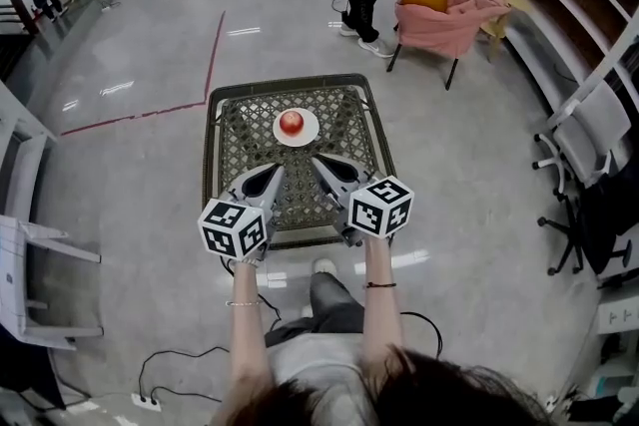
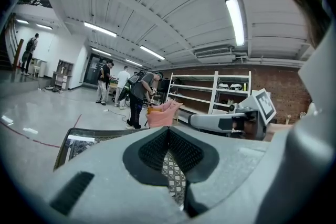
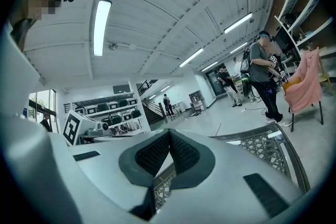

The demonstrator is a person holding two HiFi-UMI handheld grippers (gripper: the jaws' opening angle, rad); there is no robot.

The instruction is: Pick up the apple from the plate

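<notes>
Head view: apple (image 1: 292, 123) sits on a white plate (image 1: 312, 137) at the far-middle of a lattice-top table (image 1: 245, 150). Both grippers are over the near half with tips angled in toward each other. They are near the plate but apart from it, and nothing touches the apple.

Left gripper (image 2: 168, 132): jaws closed, pads meeting at the tip, nothing between them. Only table lattice shows through the slit below the pads. Right gripper (image 3: 169, 134): same — pads together, empty.

Apple and plate show in the head view only. Each gripper view looks nearly level across the table, and the gripper's own body covers the near tabletop.

Left gripper view picks up the right gripper's side with the right cube (image 2: 264, 105), a brick wall with shelves (image 2: 210, 93), and people beside a pink chair (image 2: 164, 112).

Right gripper view gives the left cube (image 3: 71, 128), a staircase (image 3: 151, 106) at the back of the hall, and the table's right rim.

Head view alone shows the person's forearms — and cables (image 1: 170, 359) on the floor.
</notes>
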